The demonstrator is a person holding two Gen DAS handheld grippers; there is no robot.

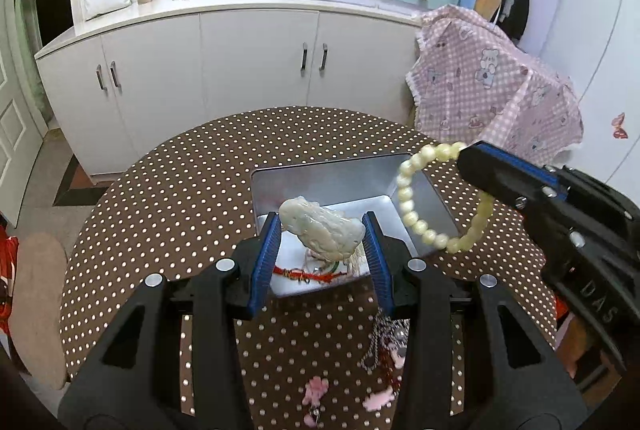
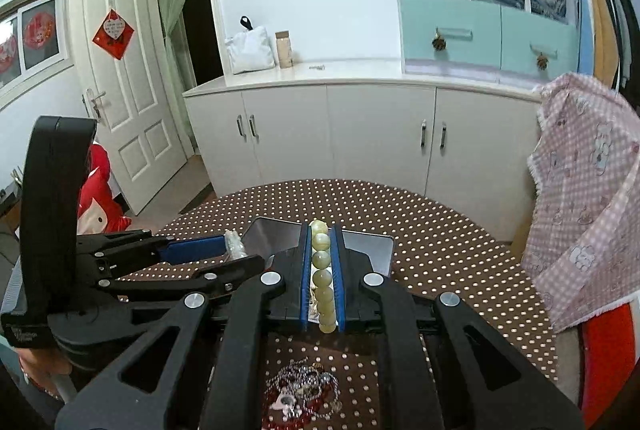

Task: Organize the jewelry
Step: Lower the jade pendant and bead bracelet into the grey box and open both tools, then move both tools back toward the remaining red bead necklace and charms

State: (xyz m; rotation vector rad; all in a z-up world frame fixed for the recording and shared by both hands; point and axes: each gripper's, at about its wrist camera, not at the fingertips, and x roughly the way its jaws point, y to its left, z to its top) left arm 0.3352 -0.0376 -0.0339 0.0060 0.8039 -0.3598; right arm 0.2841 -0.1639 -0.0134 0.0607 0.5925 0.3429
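My left gripper [image 1: 322,230] is shut on a pale carved jade pendant [image 1: 322,230] and holds it above the open metal tin [image 1: 332,181], with its red cord [image 1: 304,274] and tassel trailing into the tin. My right gripper [image 2: 321,270] is shut on a cream bead bracelet [image 2: 322,262]. In the left wrist view the bracelet [image 1: 416,205] hangs from the right gripper [image 1: 464,153] over the tin's right rim. The left gripper with the pendant [image 2: 234,248] shows at the left of the right wrist view.
The tin stands on a round table with a brown polka-dot cloth [image 1: 168,197]. A heap of chains and pink charms [image 1: 380,354] lies near the front edge; it also shows in the right wrist view [image 2: 304,390]. A pink checked cloth [image 1: 480,85] drapes a chair at right. White cabinets stand behind.
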